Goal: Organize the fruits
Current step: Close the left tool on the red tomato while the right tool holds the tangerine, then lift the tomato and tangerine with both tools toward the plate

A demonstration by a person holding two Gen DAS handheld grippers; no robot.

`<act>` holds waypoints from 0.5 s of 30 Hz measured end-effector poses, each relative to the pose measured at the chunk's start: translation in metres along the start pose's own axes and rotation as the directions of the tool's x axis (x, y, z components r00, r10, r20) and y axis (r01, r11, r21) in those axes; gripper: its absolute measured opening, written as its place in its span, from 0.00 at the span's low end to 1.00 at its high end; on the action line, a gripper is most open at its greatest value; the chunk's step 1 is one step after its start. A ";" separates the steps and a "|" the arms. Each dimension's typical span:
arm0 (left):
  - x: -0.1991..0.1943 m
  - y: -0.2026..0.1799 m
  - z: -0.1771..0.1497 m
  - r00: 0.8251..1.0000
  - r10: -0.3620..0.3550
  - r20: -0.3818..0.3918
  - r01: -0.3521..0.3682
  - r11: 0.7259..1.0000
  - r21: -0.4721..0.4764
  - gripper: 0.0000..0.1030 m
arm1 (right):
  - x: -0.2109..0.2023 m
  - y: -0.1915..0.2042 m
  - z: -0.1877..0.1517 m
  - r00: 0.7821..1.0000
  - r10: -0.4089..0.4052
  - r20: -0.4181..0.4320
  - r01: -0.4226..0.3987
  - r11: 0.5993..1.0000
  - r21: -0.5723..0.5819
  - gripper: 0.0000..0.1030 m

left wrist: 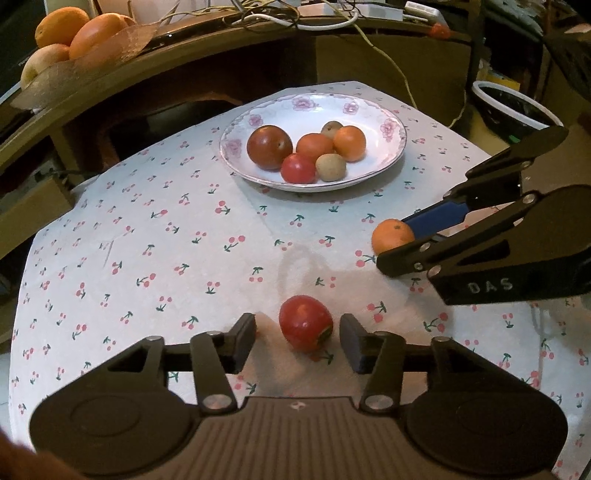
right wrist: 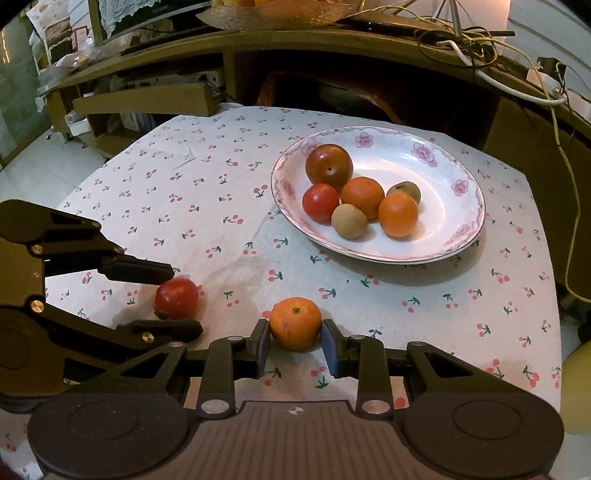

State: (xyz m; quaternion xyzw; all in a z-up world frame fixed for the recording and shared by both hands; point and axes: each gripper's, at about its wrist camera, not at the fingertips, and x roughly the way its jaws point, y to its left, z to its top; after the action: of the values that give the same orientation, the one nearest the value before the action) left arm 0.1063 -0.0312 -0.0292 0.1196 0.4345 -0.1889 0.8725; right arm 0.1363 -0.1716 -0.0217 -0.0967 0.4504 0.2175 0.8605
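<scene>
A red tomato [left wrist: 306,323] lies on the cherry-print tablecloth between the fingers of my left gripper [left wrist: 297,338], which is open around it with gaps on both sides; it also shows in the right wrist view [right wrist: 176,298]. My right gripper [right wrist: 295,341] has its blue pads against both sides of an orange tangerine [right wrist: 295,323] that rests on the cloth; the tangerine also shows in the left wrist view [left wrist: 392,236]. A white floral plate [left wrist: 369,107] [right wrist: 436,162] at the back holds several fruits: tomatoes, tangerines and small brown fruits.
A wooden desk [left wrist: 207,48] curves behind the table with cables and a basket of oranges [left wrist: 74,33] on it. A white-rimmed bin [left wrist: 517,103] stands at the right. A cardboard box [right wrist: 144,99] sits at the back left.
</scene>
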 end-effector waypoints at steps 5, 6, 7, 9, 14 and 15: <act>-0.002 0.000 -0.003 1.000 -0.002 0.016 0.002 1.000 0.002 0.54 | -0.001 -0.002 0.000 1.000 0.000 0.003 0.000 1.000 0.010 0.33; -0.002 0.000 -0.003 1.000 -0.003 0.016 0.003 1.000 0.000 0.54 | 0.000 -0.002 0.000 1.000 0.000 0.002 0.000 1.000 0.009 0.33; -0.002 0.000 -0.002 1.000 -0.006 0.013 0.006 1.000 -0.006 0.53 | 0.000 -0.002 0.000 1.000 -0.001 0.003 0.000 1.000 0.008 0.33; -0.002 0.000 -0.001 1.000 -0.023 0.005 0.023 1.000 -0.015 0.46 | 0.000 -0.002 0.000 1.000 -0.001 0.002 0.001 1.000 0.004 0.33; -0.003 -0.003 0.003 0.999 -0.034 -0.009 0.034 0.999 -0.016 0.38 | -0.001 0.001 0.001 1.000 -0.002 -0.009 0.002 1.000 -0.004 0.29; -0.002 -0.004 0.004 0.999 -0.032 -0.014 0.032 0.999 -0.016 0.37 | -0.001 0.001 0.001 1.000 -0.004 -0.010 0.004 1.000 -0.006 0.29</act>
State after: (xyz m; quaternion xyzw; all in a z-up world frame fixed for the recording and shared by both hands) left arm 0.1063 -0.0357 -0.0249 0.1071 0.4440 -0.1987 0.8671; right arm 0.1362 -0.1704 -0.0201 -0.1013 0.4538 0.2165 0.8584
